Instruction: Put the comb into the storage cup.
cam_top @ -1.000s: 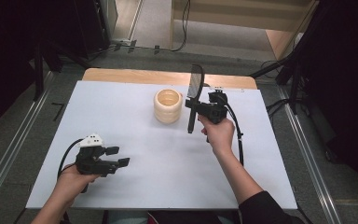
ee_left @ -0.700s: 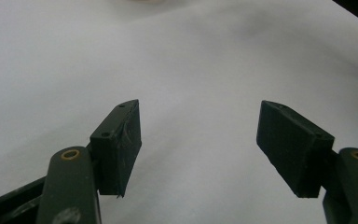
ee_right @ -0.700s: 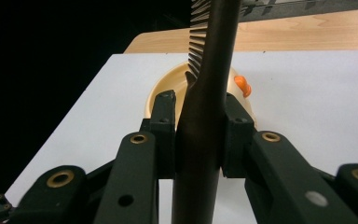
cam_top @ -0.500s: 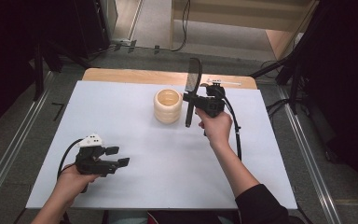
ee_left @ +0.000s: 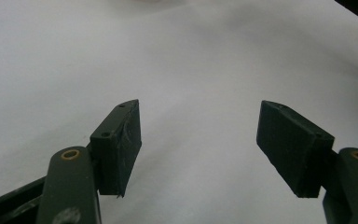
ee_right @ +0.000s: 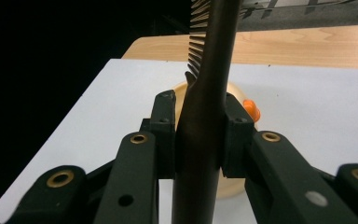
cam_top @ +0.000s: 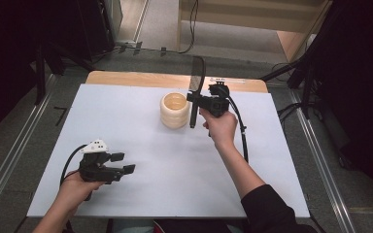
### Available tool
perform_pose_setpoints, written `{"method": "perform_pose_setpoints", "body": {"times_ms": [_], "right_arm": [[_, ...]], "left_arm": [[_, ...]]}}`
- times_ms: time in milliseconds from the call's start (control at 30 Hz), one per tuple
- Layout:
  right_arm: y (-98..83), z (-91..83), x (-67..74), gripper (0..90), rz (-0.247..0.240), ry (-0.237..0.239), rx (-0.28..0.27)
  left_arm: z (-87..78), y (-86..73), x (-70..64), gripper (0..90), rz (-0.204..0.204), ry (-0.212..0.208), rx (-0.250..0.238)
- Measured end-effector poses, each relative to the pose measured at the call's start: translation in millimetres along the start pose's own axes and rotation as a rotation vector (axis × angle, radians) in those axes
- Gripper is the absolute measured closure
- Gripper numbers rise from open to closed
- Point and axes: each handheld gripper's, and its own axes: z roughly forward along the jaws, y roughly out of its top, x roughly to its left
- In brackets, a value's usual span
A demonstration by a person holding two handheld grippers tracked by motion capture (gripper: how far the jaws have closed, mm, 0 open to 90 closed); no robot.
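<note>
A dark comb (cam_top: 195, 87) is clamped upright in the right gripper (cam_top: 193, 97), its handle squeezed between the two pads with the toothed part rising above them. In the right gripper view the comb (ee_right: 204, 107) is seen pinched at the handle, teeth pointing away to the left. The comb is held just beside the pale wooden cup (cam_top: 175, 110), at its right edge, its lower end hanging down alongside the cup's wall. An orange object (ee_right: 251, 110) is glimpsed behind the cup. Well apart from the cup, toward the near left of the white desk (cam_top: 141, 141), the left gripper (cam_top: 122, 162) is held low, its jaws spread wide with nothing between them.
</note>
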Motion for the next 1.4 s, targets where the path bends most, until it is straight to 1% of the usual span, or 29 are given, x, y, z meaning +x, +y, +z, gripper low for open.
{"method": "perform_pose_setpoints", "body": {"times_ms": [100,333,500,567,700,833,1000,1167,1233,1400], "right_arm": [[2.8,2.8,2.3,69.5,-0.007,-0.007,-0.009],[10.1,8.1,8.1,69.4,-0.017,-0.026,-0.052],[16.5,13.6,12.6,69.5,-0.039,-0.045,-0.07],[19.8,15.0,13.3,69.5,-0.041,-0.046,-0.075],[26.8,20.7,15.6,69.5,-0.063,-0.063,-0.086],[33.0,24.5,14.8,69.5,-0.05,-0.067,-0.098],[40.7,30.9,15.8,69.5,-0.06,-0.084,-0.096],[45.4,37.7,16.8,69.4,-0.056,-0.081,-0.096],[47.0,41.7,17.8,69.5,-0.068,-0.086,-0.09],[49.9,51.0,20.1,69.5,-0.08,-0.093,-0.09]], "left_arm": [[0.0,0.0,0.2,31.6,0.001,0.0,0.003],[-0.2,-0.1,1.0,31.6,0.0,-0.002,0.004],[-0.2,-0.2,1.1,31.6,0.0,-0.004,0.004],[-0.2,-0.1,1.2,31.6,0.0,-0.006,0.004],[-0.1,-0.2,0.7,31.6,0.0,-0.008,0.001],[0.0,-0.1,1.0,31.6,0.0,-0.009,0.002],[0.1,-0.1,0.9,31.6,0.001,-0.011,0.003],[0.1,0.0,1.0,31.6,0.001,-0.011,0.003],[0.1,0.0,0.9,31.6,0.001,-0.013,0.001],[0.6,-0.2,0.6,31.6,0.003,-0.02,0.003]]}}
